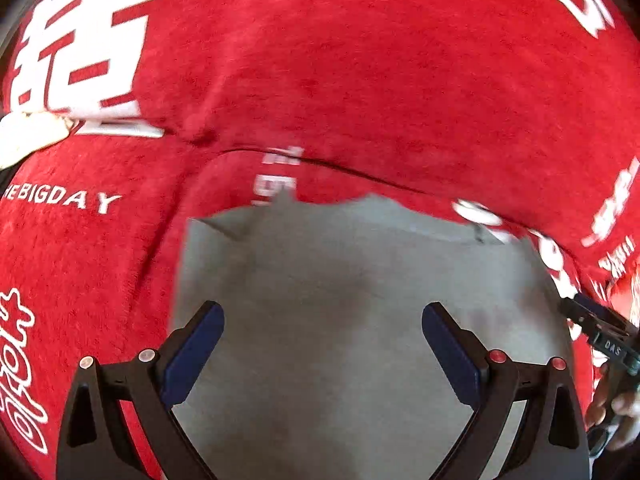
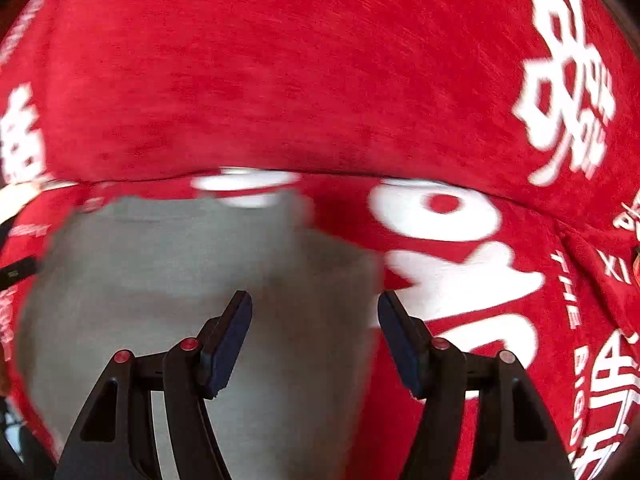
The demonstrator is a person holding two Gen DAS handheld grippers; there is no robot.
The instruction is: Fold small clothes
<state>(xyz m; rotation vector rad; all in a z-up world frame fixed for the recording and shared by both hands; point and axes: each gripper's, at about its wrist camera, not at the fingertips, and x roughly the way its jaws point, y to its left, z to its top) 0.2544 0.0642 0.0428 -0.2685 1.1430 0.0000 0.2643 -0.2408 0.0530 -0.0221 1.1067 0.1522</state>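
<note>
A small grey garment [image 1: 360, 272] lies flat on a red cloth [image 1: 360, 72] printed with white characters. My left gripper [image 1: 323, 312] hovers over the garment, pointing steeply down, open wide with nothing between its fingers. The right wrist view shows the same grey garment [image 2: 160, 264], blurred. My right gripper [image 2: 314, 300] is open above its right part, nothing pinched, and the right finger [image 2: 400, 336] stands near the garment's right edge, where the red cloth [image 2: 320, 80] begins. The right gripper [image 1: 600, 336] also shows at the left wrist view's right edge, with a hand [image 1: 616, 412] on it.
The red cloth covers the whole surface and has a long crease [image 1: 320, 162] running just beyond the garment. A white object [image 1: 28, 132] lies at the far left on the cloth. A dark object [image 2: 20, 270] pokes in at the left edge.
</note>
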